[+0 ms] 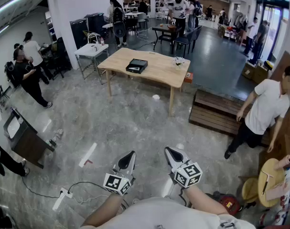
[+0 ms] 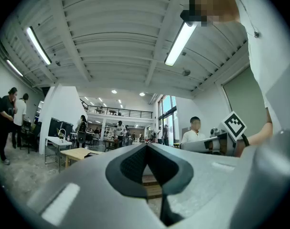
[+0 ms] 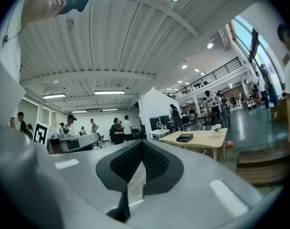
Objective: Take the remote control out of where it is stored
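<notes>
Open hall with a grey stone floor [image 1: 121, 123]. The grey left gripper [image 1: 130, 155] and grey right gripper [image 1: 169, 151], each bearing a marker cube, are held low and side by side close to the holder's body, well apart from the furniture. Both grippers are clenched: the ribbed black pads [image 2: 130, 164] meet at the tips with nothing between them. A long light wooden counter [image 1: 160, 71] stands far ahead, and a flat black rectangular box [image 1: 136, 66] lies on its top. The remote control shows in no view. A person in a white shirt [image 1: 266, 109] stands at right, beside a dark wooden platform [image 1: 215, 112].
</notes>
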Demonstrator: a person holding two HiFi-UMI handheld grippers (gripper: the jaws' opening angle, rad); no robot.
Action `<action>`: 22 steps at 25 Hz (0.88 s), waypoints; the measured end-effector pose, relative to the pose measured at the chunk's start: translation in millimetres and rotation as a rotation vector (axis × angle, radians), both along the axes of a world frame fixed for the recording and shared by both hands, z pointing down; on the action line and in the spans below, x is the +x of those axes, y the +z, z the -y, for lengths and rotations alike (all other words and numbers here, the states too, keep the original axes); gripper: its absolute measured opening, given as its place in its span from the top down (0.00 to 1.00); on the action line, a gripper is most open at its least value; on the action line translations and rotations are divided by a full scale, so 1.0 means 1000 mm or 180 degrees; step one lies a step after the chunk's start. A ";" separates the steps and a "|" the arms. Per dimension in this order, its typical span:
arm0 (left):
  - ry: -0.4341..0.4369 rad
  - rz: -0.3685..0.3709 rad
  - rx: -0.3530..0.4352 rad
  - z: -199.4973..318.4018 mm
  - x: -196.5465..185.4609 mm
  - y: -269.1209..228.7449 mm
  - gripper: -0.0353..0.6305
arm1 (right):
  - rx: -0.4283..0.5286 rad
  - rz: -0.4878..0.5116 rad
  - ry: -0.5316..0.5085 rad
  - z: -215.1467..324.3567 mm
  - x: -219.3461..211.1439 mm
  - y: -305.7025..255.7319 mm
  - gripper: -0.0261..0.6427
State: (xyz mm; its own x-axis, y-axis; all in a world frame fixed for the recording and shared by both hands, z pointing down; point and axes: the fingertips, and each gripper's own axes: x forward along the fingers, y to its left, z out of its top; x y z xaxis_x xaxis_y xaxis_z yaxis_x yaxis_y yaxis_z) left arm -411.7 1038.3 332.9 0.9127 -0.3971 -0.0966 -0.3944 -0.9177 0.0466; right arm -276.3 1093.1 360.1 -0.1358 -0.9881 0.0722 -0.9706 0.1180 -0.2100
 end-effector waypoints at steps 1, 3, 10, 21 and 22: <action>0.0002 0.0004 -0.0001 0.000 0.003 0.001 0.95 | -0.0015 -0.0007 0.0007 0.000 0.002 0.002 0.92; 0.0006 0.0009 -0.0012 0.000 0.007 0.002 0.95 | -0.0042 -0.0019 0.0024 0.000 0.007 0.004 0.92; 0.0018 0.0054 -0.0067 0.000 0.017 0.009 0.95 | -0.0074 -0.0058 0.0101 0.000 0.022 0.005 0.92; 0.0003 0.0106 -0.0092 -0.008 0.041 0.013 0.95 | -0.0089 -0.0030 0.0091 -0.007 0.043 0.007 0.92; 0.0000 0.0108 -0.0091 -0.009 0.045 0.012 0.95 | -0.0094 -0.0023 0.0087 -0.007 0.047 0.006 0.92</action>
